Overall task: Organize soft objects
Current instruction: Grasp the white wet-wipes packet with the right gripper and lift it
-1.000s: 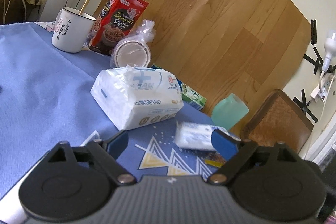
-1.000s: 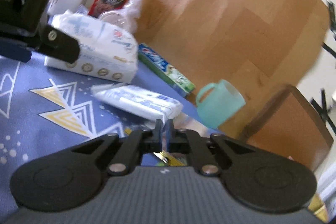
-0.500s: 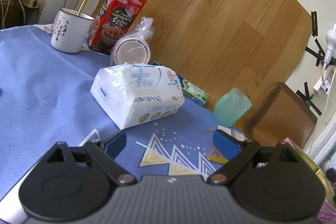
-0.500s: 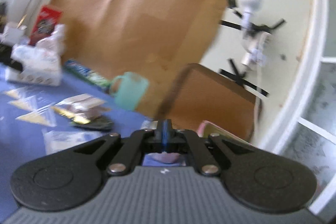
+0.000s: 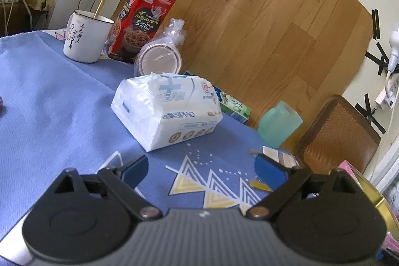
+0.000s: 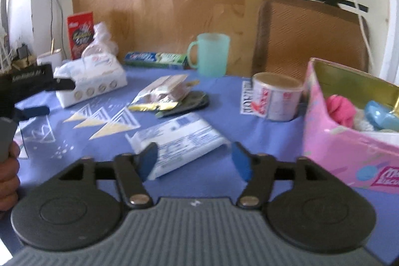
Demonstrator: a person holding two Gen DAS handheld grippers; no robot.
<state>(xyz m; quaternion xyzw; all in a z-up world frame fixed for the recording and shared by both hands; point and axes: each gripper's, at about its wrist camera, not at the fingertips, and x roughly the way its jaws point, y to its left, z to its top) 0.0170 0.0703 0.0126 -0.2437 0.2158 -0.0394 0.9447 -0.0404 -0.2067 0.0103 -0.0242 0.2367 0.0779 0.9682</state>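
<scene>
Your left gripper (image 5: 200,170) hovered low over the blue table (image 5: 49,101) with its jaws spread wide and nothing between them; they had just been opening a little further. Straight ahead of those jaws, well apart from them, lay the big white tissue pack (image 5: 165,111) on its side. Beyond it stood the white enamel mug (image 5: 86,38), the red snack box (image 5: 141,21) and a bagged stack of paper cups (image 5: 159,57). Off to the right of the pack lay the toothpaste box (image 5: 230,106), with the mint-green plastic mug (image 5: 279,124) further right.

Your right gripper (image 6: 195,161) had just let its jaws swing open, and they stood wide, gripping nothing. The flat white-and-blue tissue packet (image 6: 179,143) lay on the table just ahead of them, its near end reaching in between the blue pads (image 6: 147,160); I could not tell whether the left pad touched it. Further ahead sat a heap of opened snack wrappers (image 6: 167,94). To the right of the jaws stood the pink box (image 6: 349,138), open at the top, with a pink soft thing (image 6: 340,109) and a blue one (image 6: 381,116) inside. A small round tub (image 6: 276,99) stood just beside the box's left wall. At the far left edge of that view, your hand (image 6: 8,173) held the left gripper's handle.
</scene>
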